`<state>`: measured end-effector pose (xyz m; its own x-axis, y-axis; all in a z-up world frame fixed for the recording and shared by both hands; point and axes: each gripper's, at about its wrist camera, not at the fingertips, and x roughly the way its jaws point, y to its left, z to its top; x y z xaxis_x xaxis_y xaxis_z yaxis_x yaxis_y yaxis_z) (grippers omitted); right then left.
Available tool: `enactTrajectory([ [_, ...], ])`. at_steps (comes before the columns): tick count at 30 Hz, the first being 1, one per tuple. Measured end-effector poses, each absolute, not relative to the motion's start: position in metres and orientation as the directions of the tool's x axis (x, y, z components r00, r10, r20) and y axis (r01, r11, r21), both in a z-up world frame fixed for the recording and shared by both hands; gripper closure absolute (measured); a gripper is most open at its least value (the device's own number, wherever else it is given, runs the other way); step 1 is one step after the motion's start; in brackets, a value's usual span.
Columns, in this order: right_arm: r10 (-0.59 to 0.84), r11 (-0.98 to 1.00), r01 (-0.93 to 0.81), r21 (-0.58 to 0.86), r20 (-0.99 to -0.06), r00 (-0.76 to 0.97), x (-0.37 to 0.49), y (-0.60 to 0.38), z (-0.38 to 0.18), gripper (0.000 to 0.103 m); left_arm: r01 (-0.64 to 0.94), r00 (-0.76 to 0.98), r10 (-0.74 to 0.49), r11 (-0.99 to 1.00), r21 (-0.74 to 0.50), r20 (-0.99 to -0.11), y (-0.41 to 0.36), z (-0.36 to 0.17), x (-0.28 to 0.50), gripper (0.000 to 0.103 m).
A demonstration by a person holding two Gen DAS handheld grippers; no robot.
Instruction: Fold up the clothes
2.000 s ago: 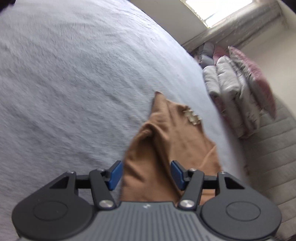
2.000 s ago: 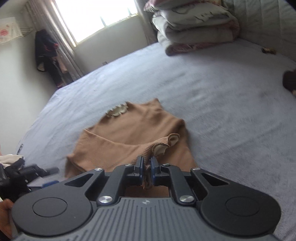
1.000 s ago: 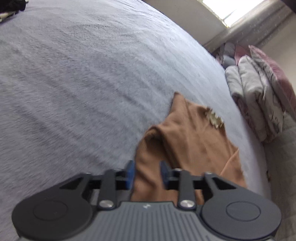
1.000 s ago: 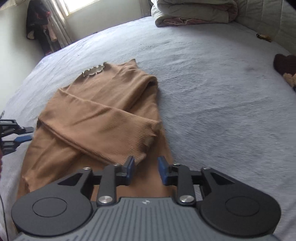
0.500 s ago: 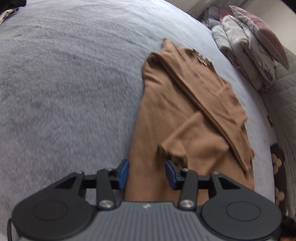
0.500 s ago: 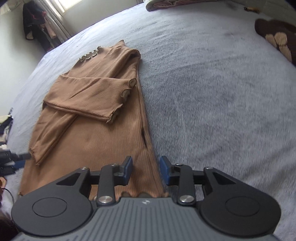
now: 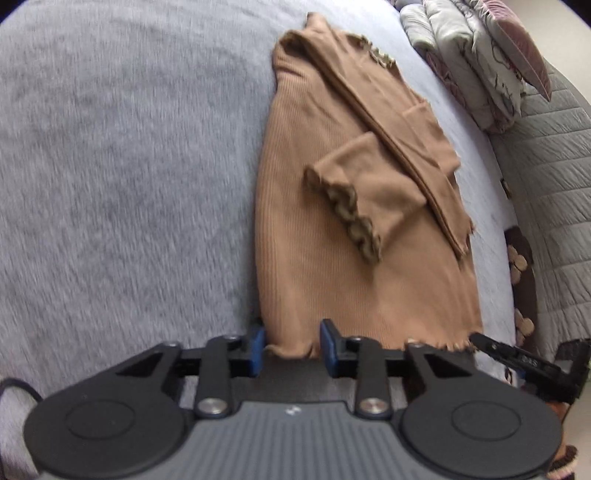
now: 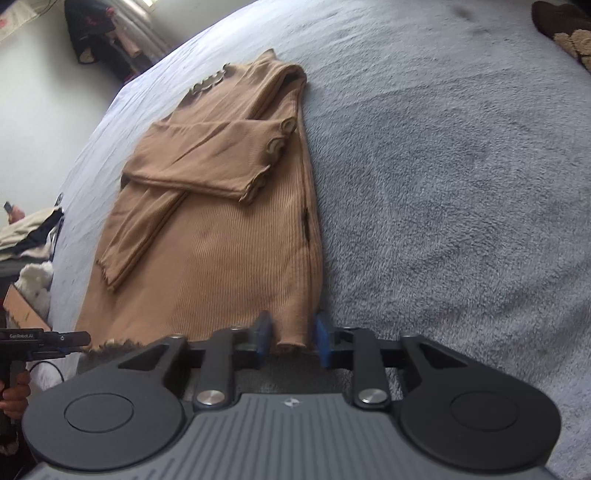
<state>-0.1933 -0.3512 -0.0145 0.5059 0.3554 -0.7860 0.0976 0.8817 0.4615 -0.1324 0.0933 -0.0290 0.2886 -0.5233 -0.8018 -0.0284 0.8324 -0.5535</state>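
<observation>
A tan ribbed long-sleeve top (image 7: 332,236) lies flat on the grey bed, both sleeves folded across its front, collar at the far end. It also shows in the right wrist view (image 8: 221,229). My left gripper (image 7: 291,349) is open at the hem's left corner, with the hem edge between its blue pads. My right gripper (image 8: 291,341) is open at the hem's right corner, hem edge between its pads. The right gripper's tip shows in the left wrist view (image 7: 517,360), and the left gripper's tip shows in the right wrist view (image 8: 48,341).
The grey fleece bedspread (image 8: 461,184) spreads wide around the top. Folded quilts and a pillow (image 7: 476,55) are stacked at the bed's head. A brown plush item (image 8: 565,26) lies at the far right. Clothes and a box (image 8: 26,254) sit beside the bed.
The right gripper let go of the folded sleeve and opened. Both grippers have drawn back down the top to its hem corners, and both sleeves now lie folded across the front.
</observation>
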Motion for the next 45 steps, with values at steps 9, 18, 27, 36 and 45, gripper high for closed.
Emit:
enactTrajectory([
  [9,0.413,0.834,0.110,0.541,-0.743,0.526,-0.178,-0.365,0.005,0.092,-0.042,0.351,-0.601,0.756,-0.653,-0.718,0.108,-0.011,-0.129,0.094],
  [18,0.383,0.762,0.193,0.618,-0.670,0.636,-0.118,-0.374,0.017,0.092,-0.091,0.504,-0.626,0.647,-0.757,-0.595,0.119,-0.002,-0.071,0.094],
  [27,0.344,0.745,0.224,0.628,-0.649,0.679,-0.065,-0.380,-0.019,0.091,-0.115,0.551,-0.612,0.618,-0.778,-0.567,0.117,-0.041,-0.009,0.093],
  [36,0.355,0.768,0.132,0.626,-0.588,0.727,-0.060,-0.399,-0.002,0.063,-0.063,0.582,-0.631,0.594,-0.802,-0.513,0.120,-0.036,0.007,0.076],
  [45,0.322,0.877,-0.003,0.480,-0.583,0.746,-0.063,-0.375,0.014,0.058,0.026,0.617,-0.607,0.651,-0.758,-0.500,0.119,-0.024,0.007,0.057],
])
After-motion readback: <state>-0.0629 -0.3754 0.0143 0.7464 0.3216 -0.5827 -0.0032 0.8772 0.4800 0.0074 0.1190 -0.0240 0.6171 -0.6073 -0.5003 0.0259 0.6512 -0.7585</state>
